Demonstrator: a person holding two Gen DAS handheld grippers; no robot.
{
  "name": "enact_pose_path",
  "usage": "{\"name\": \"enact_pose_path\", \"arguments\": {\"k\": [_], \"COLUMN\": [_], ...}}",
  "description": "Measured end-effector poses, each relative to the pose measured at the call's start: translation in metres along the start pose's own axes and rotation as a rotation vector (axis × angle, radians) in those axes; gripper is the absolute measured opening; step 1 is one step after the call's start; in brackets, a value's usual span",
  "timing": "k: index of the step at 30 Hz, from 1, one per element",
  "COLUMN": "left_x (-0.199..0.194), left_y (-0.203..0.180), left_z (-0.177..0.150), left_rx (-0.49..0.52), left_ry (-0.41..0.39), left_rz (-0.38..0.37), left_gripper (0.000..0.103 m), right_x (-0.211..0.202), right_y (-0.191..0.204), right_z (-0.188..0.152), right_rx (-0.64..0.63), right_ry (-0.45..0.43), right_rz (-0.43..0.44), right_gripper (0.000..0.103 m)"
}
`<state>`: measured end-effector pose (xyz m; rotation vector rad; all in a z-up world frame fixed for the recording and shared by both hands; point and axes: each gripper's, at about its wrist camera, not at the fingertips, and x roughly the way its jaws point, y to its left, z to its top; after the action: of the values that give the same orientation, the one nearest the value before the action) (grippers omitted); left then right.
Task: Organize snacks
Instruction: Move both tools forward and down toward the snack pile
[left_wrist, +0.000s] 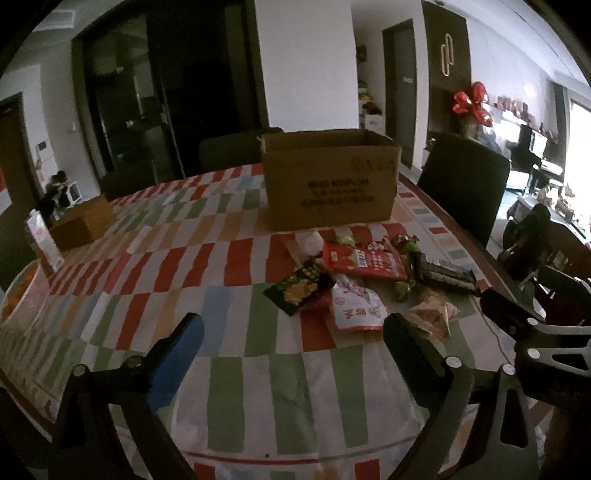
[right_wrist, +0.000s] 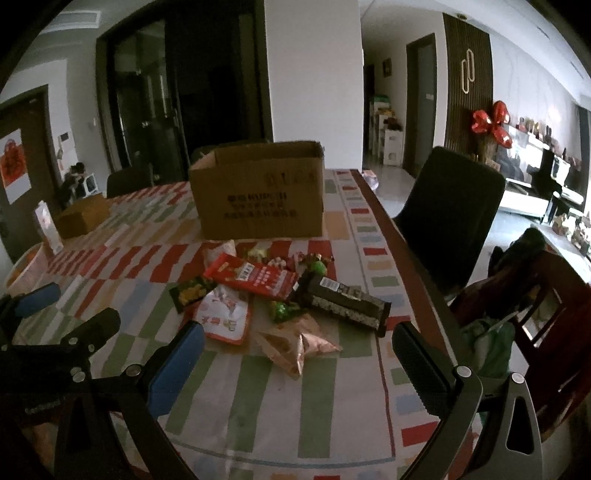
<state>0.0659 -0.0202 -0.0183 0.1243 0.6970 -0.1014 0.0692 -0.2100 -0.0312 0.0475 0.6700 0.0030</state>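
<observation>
Both claws, left claw (left_wrist: 293, 338) and right claw (right_wrist: 297, 343), hover spread above snacks (right_wrist: 280, 295).

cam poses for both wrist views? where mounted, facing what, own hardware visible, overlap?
Left wrist: on the left claw, low over the checked tablecloth, facing the snack pile and the cardboard box; own open fingers show, right claw at the right edge.
Right wrist: on the right claw, same heading, slightly further right; own open fingers show, left claw at the left edge.
Shared: box, pile, cloth, dark chair.
</observation>
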Motion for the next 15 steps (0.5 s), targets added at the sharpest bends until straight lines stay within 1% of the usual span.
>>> {"name": "enact_pose_path", "arguments": {"k": [5, 7, 9, 13, 15], "left_x": [0.021, 0.03, 0.037, 0.053, 0.062], "left_y": [-0.003, -0.004, -0.005, -0.009, -0.011], "left_z": [0.004, 0.006, 0.007, 0.008, 0.008], "left_rx": [0.015, 0.018, 0.023, 0.038, 0.044], "left_ry": [0.026, 0.039, 0.047, 0.068, 0.082], "left_rz": [-0.044, -0.066, -0.081, -0.109, -0.128], "left_gripper": [0.087, 0.081, 0.078, 0.068, 0.064], "right_x": [0.02, 0.029, 0.039, 0.055, 0.064], "right_y": [-0.005, -0.006, -0.007, -0.01, -0.011], "right_z": [0.002, 0.002, 0.002, -0.001, -0.002], "right_rx": [0.028, 0.032, 0.039, 0.054, 0.062], "right_ry": [0.045, 0.062, 0.086, 0.126, 0.149], "right_rz": [0.012, 0.011, 0.015, 0.017, 0.022], "right_gripper": [0.102, 0.099, 0.097, 0.093, 0.091]}}
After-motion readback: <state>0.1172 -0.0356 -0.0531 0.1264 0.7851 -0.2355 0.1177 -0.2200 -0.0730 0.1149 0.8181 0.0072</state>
